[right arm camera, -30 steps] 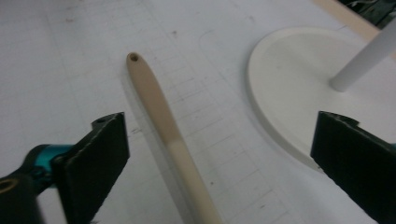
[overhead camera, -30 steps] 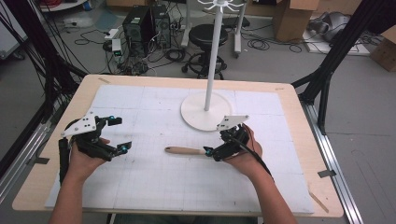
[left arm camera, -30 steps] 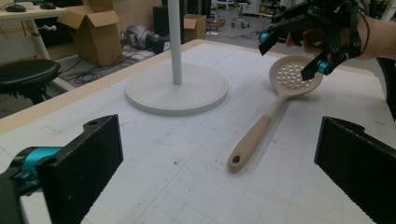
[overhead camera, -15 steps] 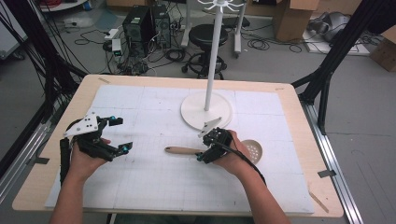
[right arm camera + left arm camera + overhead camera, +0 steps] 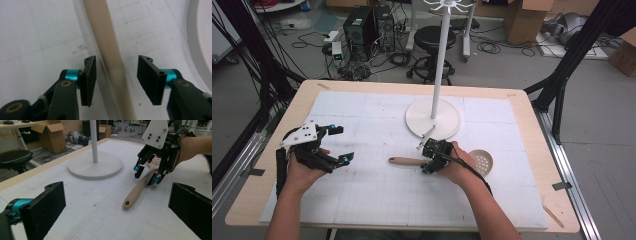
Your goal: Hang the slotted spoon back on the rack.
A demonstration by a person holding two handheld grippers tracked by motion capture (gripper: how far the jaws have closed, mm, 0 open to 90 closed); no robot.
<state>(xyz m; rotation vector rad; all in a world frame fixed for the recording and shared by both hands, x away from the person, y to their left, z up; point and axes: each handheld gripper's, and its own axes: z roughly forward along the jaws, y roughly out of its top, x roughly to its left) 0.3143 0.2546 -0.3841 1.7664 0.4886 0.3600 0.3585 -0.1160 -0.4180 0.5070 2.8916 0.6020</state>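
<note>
The right tool [image 5: 430,161] is seen lowered over the wooden handle of a slotted spoon [image 5: 408,161], its jaws astride the handle. The jaws have just been closing; in the right gripper view a gap remains on each side between the pads and the handle [image 5: 113,62], so nothing is clamped yet.

The spoon is observed lying flat on the white gridded mat [image 5: 377,200] of the counter [image 5: 532,120]. The handle is pale beige wood with a hanging hole at its free end [image 5: 127,203]; the round perforated bowl [image 5: 479,160] shows behind the right hand.

The right hand [image 5: 459,167] is held palm-down, with the tool pointed steeply at the counter. The spoon's long axis is laid across the jaws, handle end toward the left tool [image 5: 339,145], bowl away from it.

The left tool is held level above the mat, jaws wide apart and empty. A white stand base [image 5: 433,118] is noted just beyond the right tool.
</note>
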